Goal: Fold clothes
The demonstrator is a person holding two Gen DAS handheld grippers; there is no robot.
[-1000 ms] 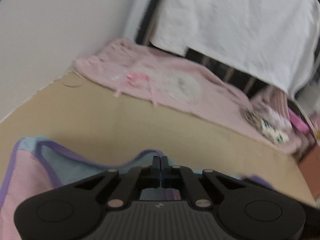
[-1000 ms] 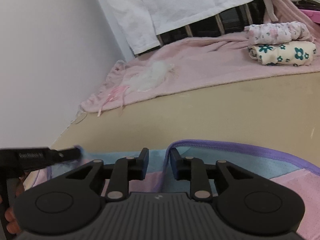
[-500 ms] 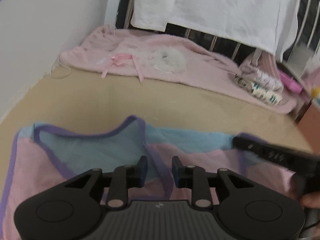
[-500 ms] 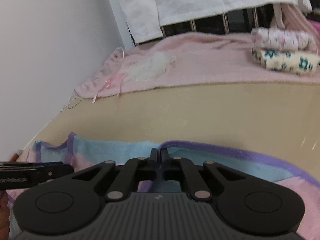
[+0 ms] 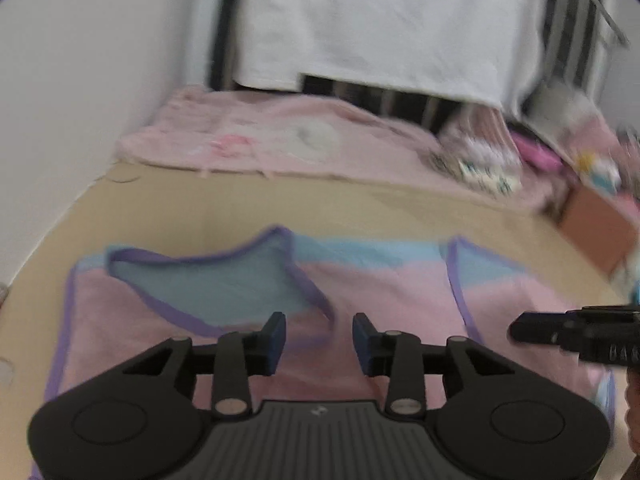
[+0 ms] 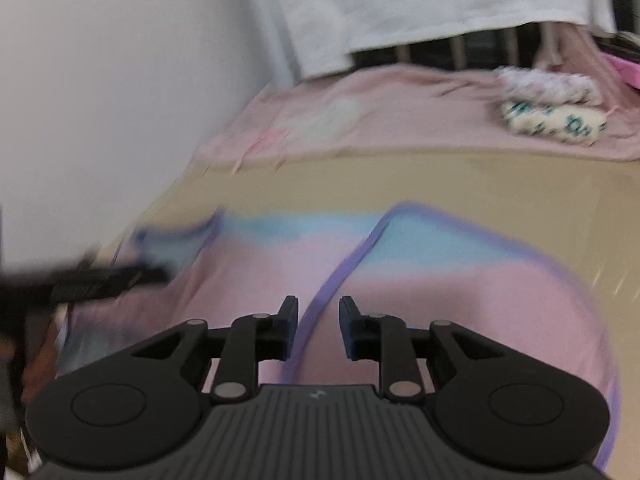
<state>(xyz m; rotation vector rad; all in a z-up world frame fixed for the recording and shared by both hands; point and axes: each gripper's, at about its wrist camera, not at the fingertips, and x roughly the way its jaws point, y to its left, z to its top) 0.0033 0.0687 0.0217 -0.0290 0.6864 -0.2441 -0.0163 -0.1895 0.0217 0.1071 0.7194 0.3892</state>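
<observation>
Soft pink top (image 5: 400, 300), blue yoke, purple binding, flat on tan surface (image 5: 224, 204). Left gripper (image 5: 319, 338) and right gripper (image 6: 318, 327) opening, nothing clamped. Background blurred.

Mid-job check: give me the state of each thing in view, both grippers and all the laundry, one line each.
Left gripper: jaws opening, nothing between the fingers.
Right gripper: jaws opening, clear of the cloth.
Pink and blue top with purple trim: released, lying flat on the tan surface.
Flat pink blanket: spread out at the back.
Two floral garments: folded, stacked on the blanket.
White cloth: draped over the rail.
</observation>
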